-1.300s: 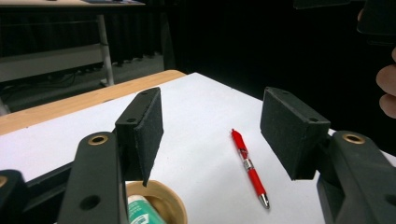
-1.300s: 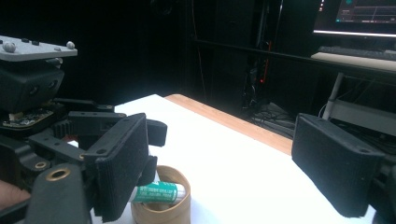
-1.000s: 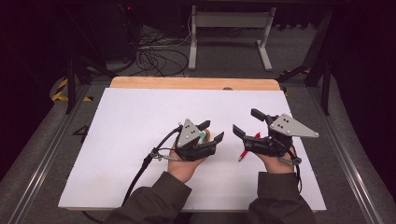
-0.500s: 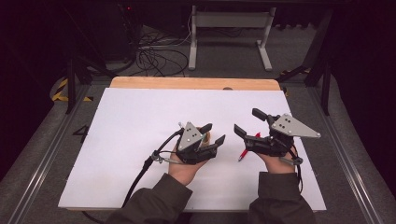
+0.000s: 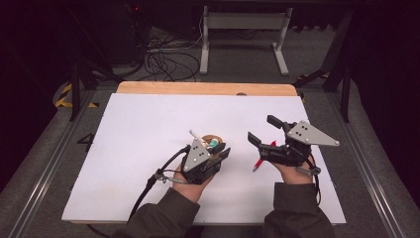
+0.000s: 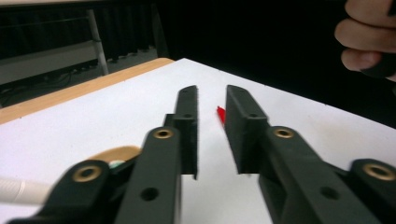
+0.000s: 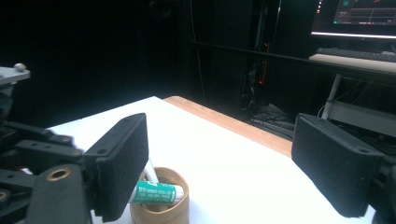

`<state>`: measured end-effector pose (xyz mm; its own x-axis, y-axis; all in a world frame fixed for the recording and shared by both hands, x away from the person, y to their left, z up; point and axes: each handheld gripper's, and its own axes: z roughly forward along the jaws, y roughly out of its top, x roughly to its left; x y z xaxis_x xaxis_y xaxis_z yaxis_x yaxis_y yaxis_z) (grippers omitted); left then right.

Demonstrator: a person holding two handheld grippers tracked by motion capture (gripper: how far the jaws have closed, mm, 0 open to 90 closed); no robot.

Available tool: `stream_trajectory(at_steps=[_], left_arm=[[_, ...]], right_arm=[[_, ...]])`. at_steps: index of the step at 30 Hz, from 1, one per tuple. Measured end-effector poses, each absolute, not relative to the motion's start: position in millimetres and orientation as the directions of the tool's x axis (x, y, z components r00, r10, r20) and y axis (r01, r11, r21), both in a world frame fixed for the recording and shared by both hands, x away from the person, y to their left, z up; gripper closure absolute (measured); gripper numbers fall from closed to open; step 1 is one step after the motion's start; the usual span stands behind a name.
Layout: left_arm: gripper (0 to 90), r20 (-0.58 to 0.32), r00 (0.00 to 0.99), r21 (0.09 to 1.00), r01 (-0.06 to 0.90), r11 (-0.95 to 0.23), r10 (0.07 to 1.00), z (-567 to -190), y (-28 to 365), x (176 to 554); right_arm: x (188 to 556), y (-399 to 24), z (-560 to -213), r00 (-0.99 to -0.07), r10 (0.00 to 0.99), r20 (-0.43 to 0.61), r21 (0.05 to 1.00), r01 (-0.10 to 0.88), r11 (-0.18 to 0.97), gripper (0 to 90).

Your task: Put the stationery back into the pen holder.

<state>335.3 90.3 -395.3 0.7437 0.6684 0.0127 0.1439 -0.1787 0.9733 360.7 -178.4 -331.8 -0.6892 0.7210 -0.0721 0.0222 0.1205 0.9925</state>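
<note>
A tan tape roll [image 5: 214,139] stands on the white table cover [image 5: 143,129], holding a green-and-white tube [image 5: 213,144] and a white stick [image 5: 192,134]. My left gripper [image 5: 225,151] lies just on the near side of the roll. Its jaws have just been closing. In the left gripper view [image 6: 211,91] only a narrow gap is left, with nothing in it. A red pen [image 5: 259,159] lies to the right, also seen past the left jaws [image 6: 220,113]. My right gripper [image 5: 261,128] hovers over the pen, wide open and empty [image 7: 219,135], facing the roll [image 7: 159,198].
A bare wooden strip [image 5: 198,88] runs along the table's far edge. Behind it are cables [image 5: 163,59] on the floor and a metal stand [image 5: 242,29]. A lit monitor [image 7: 355,16] sits off to the side. Dark floor rails flank the table.
My left gripper has drawn back toward the person, uncovering the tape roll with the tube in it, and its jaws have narrowed. The right gripper has stayed put.
</note>
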Motion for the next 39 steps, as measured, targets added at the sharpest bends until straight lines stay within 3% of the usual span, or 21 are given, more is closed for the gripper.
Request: stream_trajectory(at_steps=[5, 15, 39], left_arm=[[89.7, -0.011, 0.733, 0.971, 0.170, -0.167, 0.680, -399.8, 102.5, 329.0], [89.9, 0.016, 0.709, 0.962, 0.181, -0.203, 0.705, -411.2, 118.9, 316.7], [90.0, 0.010, 0.670, 0.914, 0.295, -0.278, 0.742, -439.5, 126.1, 337.1]], right_arm=[[361.0, -177.9, -331.9, -0.691, 0.720, -0.074, 0.992, 0.021, 0.123, 19.6], [361.3, -176.7, -332.5, -0.693, 0.717, -0.073, 0.992, 0.026, 0.126, 19.6], [361.2, -177.1, -332.4, -0.693, 0.717, -0.073, 0.992, 0.025, 0.126, 19.6]])
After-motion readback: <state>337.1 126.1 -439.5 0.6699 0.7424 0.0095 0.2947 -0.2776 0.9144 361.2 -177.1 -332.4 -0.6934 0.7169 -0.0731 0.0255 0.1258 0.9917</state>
